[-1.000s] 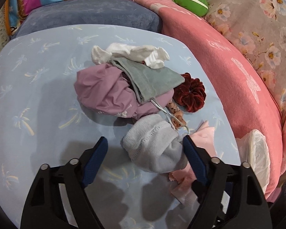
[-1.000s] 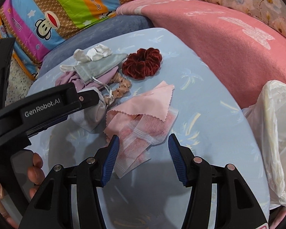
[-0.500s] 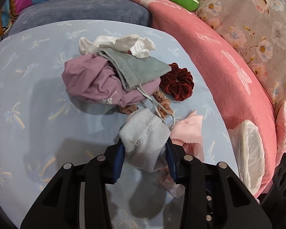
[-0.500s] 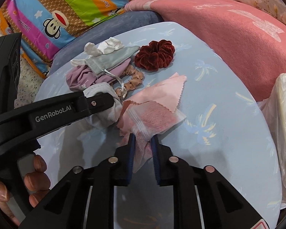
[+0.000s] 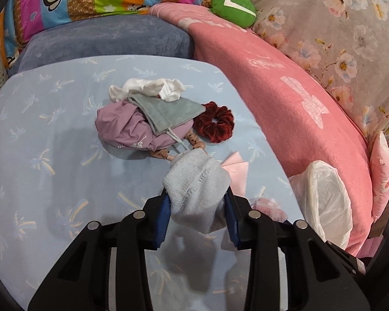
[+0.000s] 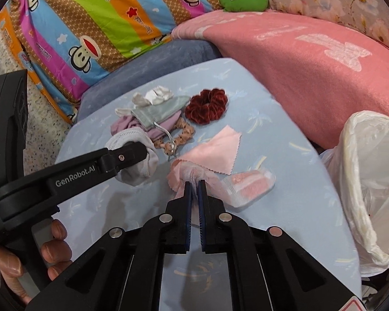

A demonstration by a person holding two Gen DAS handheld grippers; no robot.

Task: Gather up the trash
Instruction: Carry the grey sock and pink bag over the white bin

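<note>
Gripping with both tongs, I recorded the following. My left gripper point(image 5: 197, 207) was clenched on a grey knitted sock point(image 5: 194, 189), soft and ribbed, bunched between the blue pads and lifted clear of the pale blue palm-print sheet point(image 5: 51, 155). My left hand point(image 6: 51, 246) wrapped the black handle, fingers curled, tongs angled downward. My right gripper point(image 6: 194, 184) was pinched tight on a crinkled clear plastic wrapper point(image 6: 246, 184) holding pink fabric, its gathered end between the pads and the rest trailing right on the sheet. A pink zigzag-edged cloth point(image 6: 215, 153) lay flat just beyond those tips. Further off sat a loose heap: a mauve crumpled garment point(image 5: 124, 127), a grey-green drawstring pouch point(image 5: 168, 114), white cloth point(image 5: 153, 89), a tan spotted scrunchie point(image 6: 179, 134), and beside them a dark red velvet scrunchie point(image 5: 215, 125). A white plastic bin liner point(image 6: 370, 181) stood open at the right edge. Beyond lay a pink blanket point(image 5: 285, 90), a blue-grey cushion point(image 5: 111, 36) and a striped monkey-print pillow point(image 6: 90, 26).
</note>
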